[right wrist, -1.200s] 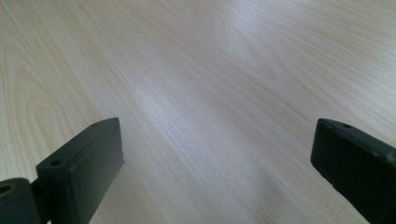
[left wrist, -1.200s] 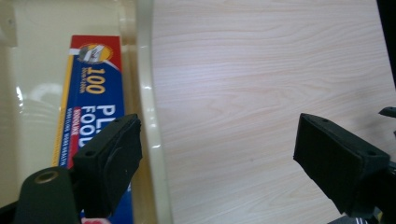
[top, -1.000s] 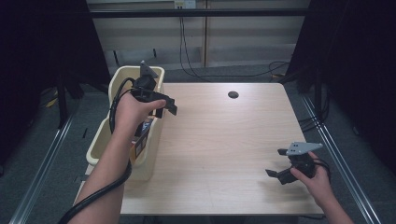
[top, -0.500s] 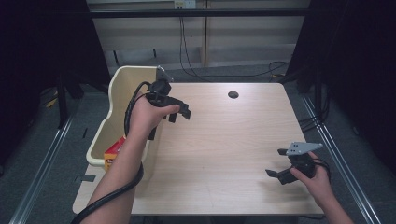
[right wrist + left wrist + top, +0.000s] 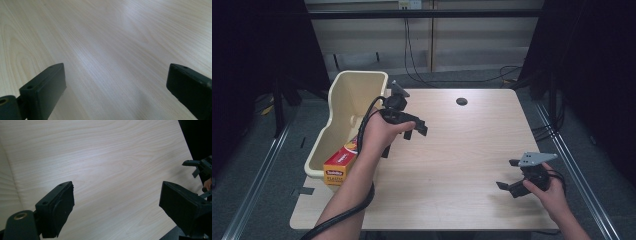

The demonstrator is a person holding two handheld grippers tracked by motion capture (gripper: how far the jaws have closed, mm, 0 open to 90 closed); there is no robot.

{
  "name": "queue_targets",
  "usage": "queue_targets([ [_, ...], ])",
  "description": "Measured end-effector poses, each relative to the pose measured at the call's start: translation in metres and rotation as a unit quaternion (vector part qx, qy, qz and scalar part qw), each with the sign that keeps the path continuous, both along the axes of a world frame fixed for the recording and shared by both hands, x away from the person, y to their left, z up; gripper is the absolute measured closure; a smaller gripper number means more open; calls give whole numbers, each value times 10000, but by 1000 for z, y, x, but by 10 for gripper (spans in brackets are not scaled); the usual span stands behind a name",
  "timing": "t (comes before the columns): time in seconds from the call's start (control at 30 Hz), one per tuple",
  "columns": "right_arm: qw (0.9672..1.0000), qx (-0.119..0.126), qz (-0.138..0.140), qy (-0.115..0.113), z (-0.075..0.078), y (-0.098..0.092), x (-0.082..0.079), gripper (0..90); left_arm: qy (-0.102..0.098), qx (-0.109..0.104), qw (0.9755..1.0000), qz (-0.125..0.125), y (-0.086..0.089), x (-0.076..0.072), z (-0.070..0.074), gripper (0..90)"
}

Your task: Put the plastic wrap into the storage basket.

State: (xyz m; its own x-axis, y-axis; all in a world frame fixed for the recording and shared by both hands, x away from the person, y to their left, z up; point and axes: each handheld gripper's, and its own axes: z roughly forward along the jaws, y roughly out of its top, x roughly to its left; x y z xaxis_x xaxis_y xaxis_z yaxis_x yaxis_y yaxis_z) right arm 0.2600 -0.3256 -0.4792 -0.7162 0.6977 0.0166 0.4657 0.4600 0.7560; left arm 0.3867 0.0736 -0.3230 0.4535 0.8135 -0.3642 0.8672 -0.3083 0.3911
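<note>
High view first, starting at the left edge: a cream plastic bin [image 5: 343, 107] sits against the left side of the tabletop [image 5: 462, 150], its long axis running from the near-left corner away toward the far side. Inside its near end lies a yellow and red box [image 5: 338, 162], lengthwise along the bin, its printed end face turned toward the near side of the tabletop.

Just to the right of the bin, the left hand [image 5: 379, 132] holds the left claw [image 5: 414, 131] above the wood, clear of the bin's rim. Its jaws point to the right, across the tabletop, and they stand released with nothing between them. A black cable loops back from it along the forearm.

Left gripper view agrees: the two black jaws are spread wide over bare pale wood, the bin's cream wall [image 5: 7, 190] at the left edge, and the other claw far off at the right edge.

Moving on across the middle, there's a small dark round hole [image 5: 461, 101] in the far part of the tabletop.

Over at the near-right corner, the right hand [image 5: 549, 192] grips the right claw [image 5: 507, 175], grey plate on top, jaws pointing left and released, nothing held. Right gripper view shows both jaws well apart over bare wood grain.
</note>
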Motion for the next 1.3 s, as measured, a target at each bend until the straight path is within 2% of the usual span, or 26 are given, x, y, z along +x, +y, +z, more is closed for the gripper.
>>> queue_targets([
  [0.57,10000,-19,17,22,0,0,0,22,0,-36,9994,-339,-15,-9,-25,123],
  [0.8,10000,-19,25,17,0,0,0,22,-23,-78,9992,-396,-20,-13,-38,124],
  [0.97,10000,-10,11,22,0,1,0,22,55,-103,9985,-541,-19,-14,-49,122],
  [1.03,10000,-7,15,23,0,1,0,22,50,-162,9988,-457,-20,-15,-54,122],
  [1.23,10000,-19,25,26,-1,1,0,22,24,-189,9989,-425,-18,-17,-68,123],
  [1.3,10000,-20,17,22,-1,1,0,22,-16,-188,9986,-495,-17,-18,-73,124],
])
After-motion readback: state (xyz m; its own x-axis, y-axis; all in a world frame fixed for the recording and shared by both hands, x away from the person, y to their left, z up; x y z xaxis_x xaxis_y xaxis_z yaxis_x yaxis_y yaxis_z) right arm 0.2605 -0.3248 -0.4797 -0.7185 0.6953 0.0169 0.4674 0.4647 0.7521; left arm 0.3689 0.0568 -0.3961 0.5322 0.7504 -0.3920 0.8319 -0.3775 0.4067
